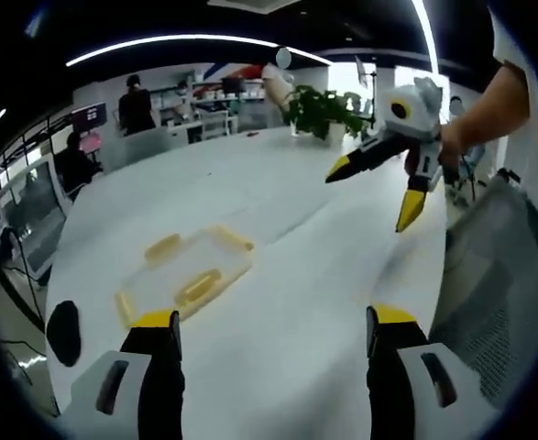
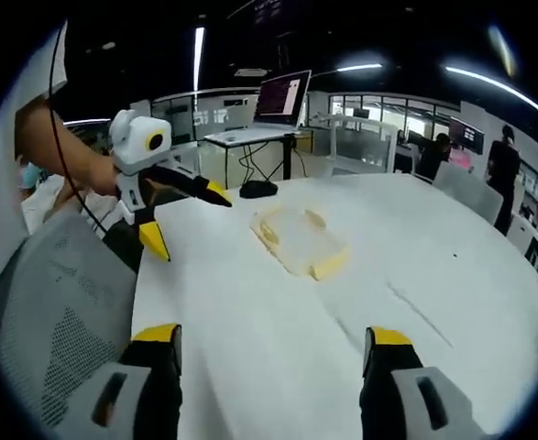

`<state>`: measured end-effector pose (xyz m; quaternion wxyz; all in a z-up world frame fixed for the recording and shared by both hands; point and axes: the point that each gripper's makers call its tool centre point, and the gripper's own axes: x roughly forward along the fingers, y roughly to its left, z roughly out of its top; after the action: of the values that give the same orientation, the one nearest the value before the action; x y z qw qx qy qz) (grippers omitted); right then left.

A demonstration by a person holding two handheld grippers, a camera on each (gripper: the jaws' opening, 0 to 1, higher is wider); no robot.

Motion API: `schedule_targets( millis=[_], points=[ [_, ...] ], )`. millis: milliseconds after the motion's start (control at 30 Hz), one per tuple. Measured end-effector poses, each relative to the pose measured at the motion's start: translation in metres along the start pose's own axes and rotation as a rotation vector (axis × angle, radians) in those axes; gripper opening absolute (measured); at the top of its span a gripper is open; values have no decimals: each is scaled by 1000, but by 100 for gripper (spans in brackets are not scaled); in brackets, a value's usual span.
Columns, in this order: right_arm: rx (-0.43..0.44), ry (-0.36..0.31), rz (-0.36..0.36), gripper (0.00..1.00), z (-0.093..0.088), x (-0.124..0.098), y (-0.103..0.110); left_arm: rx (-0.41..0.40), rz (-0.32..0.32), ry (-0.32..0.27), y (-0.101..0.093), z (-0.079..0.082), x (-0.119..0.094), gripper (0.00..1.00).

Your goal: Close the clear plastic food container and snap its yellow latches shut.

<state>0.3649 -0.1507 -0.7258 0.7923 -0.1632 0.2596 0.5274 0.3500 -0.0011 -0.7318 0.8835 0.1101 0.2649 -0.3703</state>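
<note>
Two open claws (image 1: 267, 332) (image 2: 267, 346) above table (image 1: 323, 275), container (image 1: 184, 275) apart

White gripper bodies (image 1: 406, 110) — black jaws, yellow tips — bare forearm, short white sleeve (image 1: 507, 41).

Lighting: my surroundings are lit from overhead ceiling strips (image 1: 186, 41), which bloom into white streaks. Table top (image 1: 296, 275): washed out, glare flattening its surface; I see faint, soft shadows only. Window area (image 2: 388, 115) behind: bright. Focus: soft throughout, far background smeared. Distortion: heavy fisheye bending at my view's edges; straight lines curve.
</note>
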Motion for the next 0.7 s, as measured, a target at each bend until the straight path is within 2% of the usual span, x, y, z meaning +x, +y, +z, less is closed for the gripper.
schedule_targets(
  millis=[333,700],
  points=[
    [-20,8,26,80,7,14,-4,26,-1,27,18,-8,-2,81],
    [-44,25,55,80,12,27,-13,42,9,35,40,-8,2,80]
  ],
)
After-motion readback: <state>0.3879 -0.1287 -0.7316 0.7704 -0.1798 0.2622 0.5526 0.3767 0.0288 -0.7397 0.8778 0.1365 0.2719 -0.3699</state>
